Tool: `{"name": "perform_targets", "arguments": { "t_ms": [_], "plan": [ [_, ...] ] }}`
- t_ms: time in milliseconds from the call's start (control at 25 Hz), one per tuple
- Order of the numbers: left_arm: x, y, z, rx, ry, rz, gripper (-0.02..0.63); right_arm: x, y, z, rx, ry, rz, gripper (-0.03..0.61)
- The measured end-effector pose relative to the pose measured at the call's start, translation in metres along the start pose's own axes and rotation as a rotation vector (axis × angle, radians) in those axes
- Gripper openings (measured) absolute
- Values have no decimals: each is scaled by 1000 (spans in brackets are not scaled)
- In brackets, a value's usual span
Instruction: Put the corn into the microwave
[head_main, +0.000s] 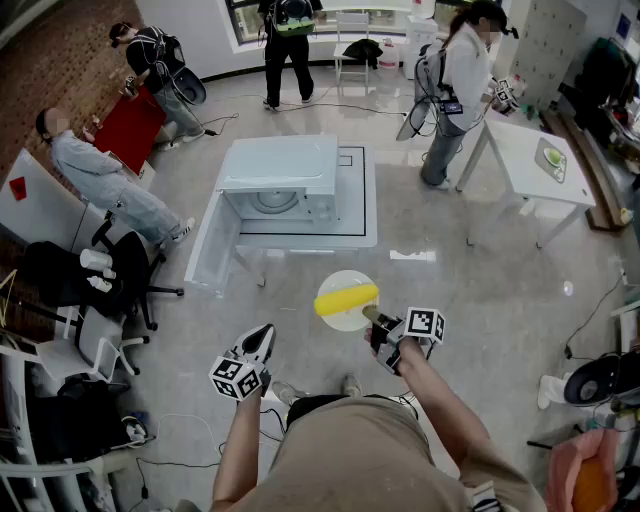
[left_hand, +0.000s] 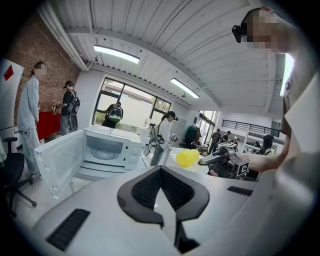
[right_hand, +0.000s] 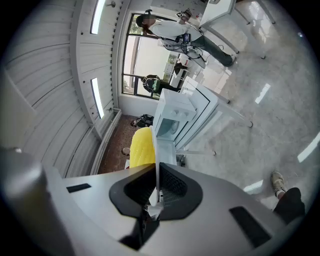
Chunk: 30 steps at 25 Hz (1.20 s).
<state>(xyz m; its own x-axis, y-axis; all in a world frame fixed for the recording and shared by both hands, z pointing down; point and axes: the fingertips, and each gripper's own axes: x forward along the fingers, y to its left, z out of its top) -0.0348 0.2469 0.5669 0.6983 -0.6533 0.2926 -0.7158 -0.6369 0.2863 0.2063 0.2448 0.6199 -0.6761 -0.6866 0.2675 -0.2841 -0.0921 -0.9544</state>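
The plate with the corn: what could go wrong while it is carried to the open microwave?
1. The right gripper pinches the plate only at its rim, so it may tilt or slip. The left gripper gives it no support.
2. The corn lies loose on the plate and could roll off.
3. The open door of the microwave sticks out at one side; the plate might bump it.

No words, brand names or numbers can be read anywhere. The only markings are black-and-white square patterns on the marker cube (head_main: 238, 378) of the left gripper (head_main: 262, 336) and on that of the right gripper (head_main: 372, 316), and a red diamond (head_main: 18, 187) on a white board (head_main: 45, 205) left of the microwave (head_main: 290, 180).
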Motion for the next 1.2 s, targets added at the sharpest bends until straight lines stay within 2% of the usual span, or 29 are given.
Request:
{"name": "perform_targets", "arguments": {
  "t_ms": [160,920,1200],
  "plan": [
    [5,-1,4,7,5,-8,2,3,6,0,39,-2,26,18],
    [0,-9,4,22,8,13,2,4,15,0,44,22,64,25],
    [-7,2,5,13,9,29,2,20,19,-2,45,37,63,24]
  ]
}}
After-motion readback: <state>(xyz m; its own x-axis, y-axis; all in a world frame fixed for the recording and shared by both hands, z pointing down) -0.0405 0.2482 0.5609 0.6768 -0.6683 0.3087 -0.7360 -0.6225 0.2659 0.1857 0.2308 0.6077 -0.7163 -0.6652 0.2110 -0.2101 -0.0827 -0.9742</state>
